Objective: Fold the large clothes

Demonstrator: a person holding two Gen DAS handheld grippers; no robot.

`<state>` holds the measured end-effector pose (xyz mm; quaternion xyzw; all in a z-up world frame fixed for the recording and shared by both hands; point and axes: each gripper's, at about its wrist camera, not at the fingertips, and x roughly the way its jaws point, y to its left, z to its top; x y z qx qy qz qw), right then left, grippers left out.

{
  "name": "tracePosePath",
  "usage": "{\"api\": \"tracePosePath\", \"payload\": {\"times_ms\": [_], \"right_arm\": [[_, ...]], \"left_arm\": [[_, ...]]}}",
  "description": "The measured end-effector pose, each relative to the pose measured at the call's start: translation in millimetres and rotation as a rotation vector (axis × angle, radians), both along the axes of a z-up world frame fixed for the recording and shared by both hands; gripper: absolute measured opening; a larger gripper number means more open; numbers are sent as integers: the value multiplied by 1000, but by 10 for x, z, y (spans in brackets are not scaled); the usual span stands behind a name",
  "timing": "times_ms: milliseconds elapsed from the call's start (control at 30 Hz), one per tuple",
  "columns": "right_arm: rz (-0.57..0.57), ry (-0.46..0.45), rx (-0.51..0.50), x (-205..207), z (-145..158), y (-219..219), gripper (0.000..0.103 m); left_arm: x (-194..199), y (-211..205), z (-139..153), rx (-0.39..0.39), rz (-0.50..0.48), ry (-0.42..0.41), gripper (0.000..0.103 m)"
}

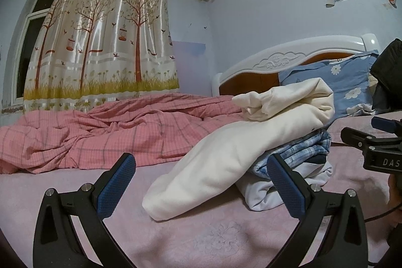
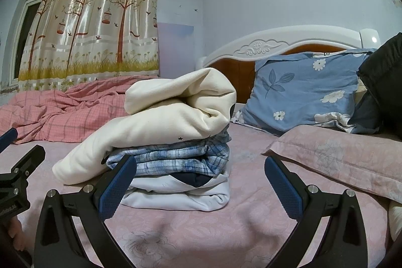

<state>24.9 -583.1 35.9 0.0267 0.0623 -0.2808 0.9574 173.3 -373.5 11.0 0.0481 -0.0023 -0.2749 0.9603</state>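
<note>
A cream garment (image 1: 241,142) (image 2: 160,124) lies folded on top of a stack, its left end drooping onto the pink bedsheet (image 1: 201,237). Under it sit a blue plaid garment (image 2: 176,162) (image 1: 301,152) and a white garment with a navy part (image 2: 181,195) (image 1: 266,195). My left gripper (image 1: 201,167) is open, a short way in front of the stack, with nothing between its fingers. My right gripper (image 2: 198,167) is open too, facing the stack's right end and holding nothing. The right gripper's body (image 1: 377,150) shows at the right edge of the left wrist view.
A rumpled pink checked quilt (image 1: 113,132) covers the far left of the bed. A blue flowered pillow (image 2: 306,92) and a pink pillow (image 2: 346,160) lie by the white headboard (image 2: 276,42). A black object (image 2: 384,82) sits far right. A tree-print curtain (image 1: 100,42) hangs behind.
</note>
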Motion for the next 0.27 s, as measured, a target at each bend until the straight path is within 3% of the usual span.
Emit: {"api": "tracePosePath", "payload": {"times_ms": [267], "right_arm": [[14,-1,30,23,-16,-56,103]], "left_arm": [[-9,-33,-9,8,1,-14,103]]}}
